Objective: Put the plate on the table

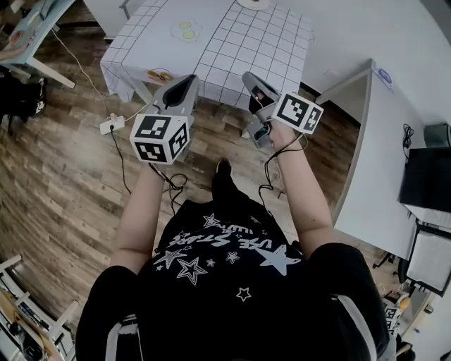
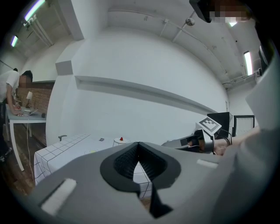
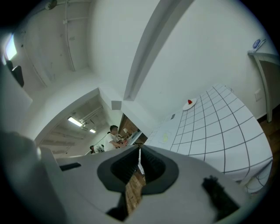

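Note:
A table (image 1: 268, 42) with a white grid cloth stands ahead of me. A small white plate (image 1: 252, 3) rests at its far edge; it shows with something red on it in the left gripper view (image 2: 121, 141) and the right gripper view (image 3: 189, 104). My left gripper (image 1: 184, 84) hovers before the table's near edge, shut and empty, its tips touching (image 2: 138, 148). My right gripper (image 1: 250, 79) is level with it, also shut on nothing (image 3: 139, 154). Both are well short of the plate.
A fried-egg toy (image 1: 185, 29) and a burger-like toy (image 1: 158, 74) lie on the cloth. A white desk (image 1: 384, 141) flanks the right. A power strip (image 1: 110, 125) and cables lie on the wood floor. A person (image 2: 15, 89) works at a far bench.

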A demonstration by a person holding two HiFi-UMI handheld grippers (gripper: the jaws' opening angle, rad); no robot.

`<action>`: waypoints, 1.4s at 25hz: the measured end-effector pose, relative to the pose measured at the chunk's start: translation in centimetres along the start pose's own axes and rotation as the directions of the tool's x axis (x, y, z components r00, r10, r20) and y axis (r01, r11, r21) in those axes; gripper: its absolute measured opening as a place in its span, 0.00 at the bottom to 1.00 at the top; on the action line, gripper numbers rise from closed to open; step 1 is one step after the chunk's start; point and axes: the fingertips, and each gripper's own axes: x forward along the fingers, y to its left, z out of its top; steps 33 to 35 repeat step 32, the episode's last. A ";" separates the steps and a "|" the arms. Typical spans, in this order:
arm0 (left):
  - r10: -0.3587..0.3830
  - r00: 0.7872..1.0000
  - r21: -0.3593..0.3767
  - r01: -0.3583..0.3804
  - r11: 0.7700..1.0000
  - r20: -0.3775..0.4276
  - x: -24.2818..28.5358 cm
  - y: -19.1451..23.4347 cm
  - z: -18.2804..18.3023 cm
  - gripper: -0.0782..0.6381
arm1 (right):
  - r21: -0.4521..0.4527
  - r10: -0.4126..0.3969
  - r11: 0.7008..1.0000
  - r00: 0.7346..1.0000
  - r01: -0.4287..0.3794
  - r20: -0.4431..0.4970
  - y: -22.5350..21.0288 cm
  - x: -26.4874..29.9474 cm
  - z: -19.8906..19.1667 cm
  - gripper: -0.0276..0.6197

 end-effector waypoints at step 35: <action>-0.067 0.996 0.022 0.066 0.998 0.060 -12.6 -10.9 -2.6 0.12 | -0.101 -0.035 0.994 0.999 0.036 0.020 7.2 -14.7 -9.4 0.06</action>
